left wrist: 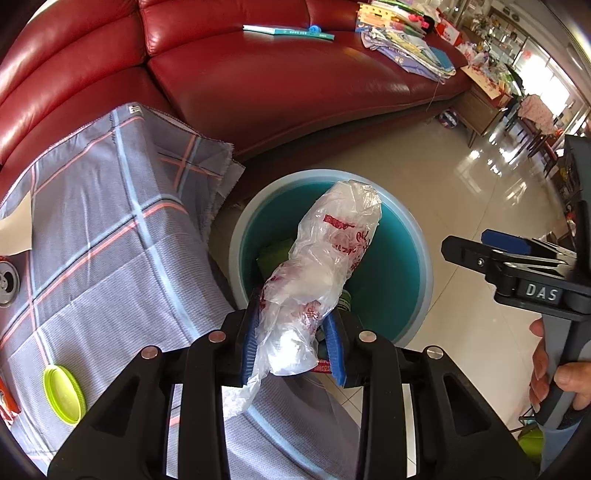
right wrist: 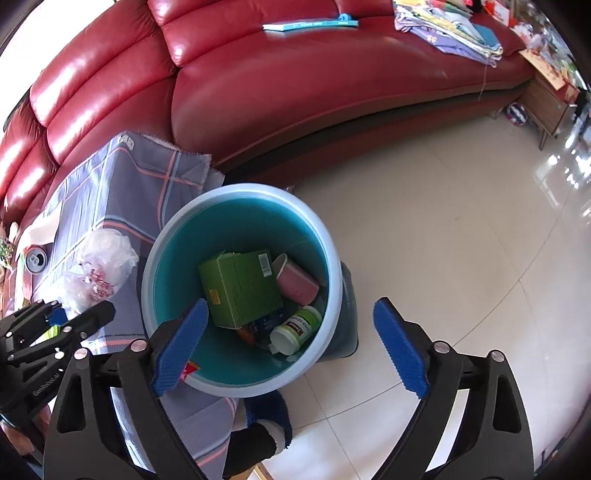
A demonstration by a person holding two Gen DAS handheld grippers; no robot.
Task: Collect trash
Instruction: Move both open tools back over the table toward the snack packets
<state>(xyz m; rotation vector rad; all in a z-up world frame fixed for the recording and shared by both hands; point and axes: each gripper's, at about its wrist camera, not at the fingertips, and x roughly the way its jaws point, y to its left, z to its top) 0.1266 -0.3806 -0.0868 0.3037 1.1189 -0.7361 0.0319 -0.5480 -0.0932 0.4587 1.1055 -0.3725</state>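
Plastic bag (left wrist: 317, 266): I'm gripping it in the left gripper (left wrist: 293, 345), carrying it right over the bin (right wrist: 325, 236); the right gripper (right wrist: 291, 347) is hanging wide open, empty.

A red leather sofa (right wrist: 295, 92) runs along the back of the room. A teal book (left wrist: 288, 32) lies flat on its seat cushion, well apart from a stack of folded cloths and papers (left wrist: 402, 40) at the seat's right end. A grey plaid cloth (left wrist: 110, 221) covers the table at left, its far corner hanging over the edge. Glossy cream floor tiles (right wrist: 443, 240) extend right. A wooden side cabinet (right wrist: 546, 107) stands beyond the sofa's right end.
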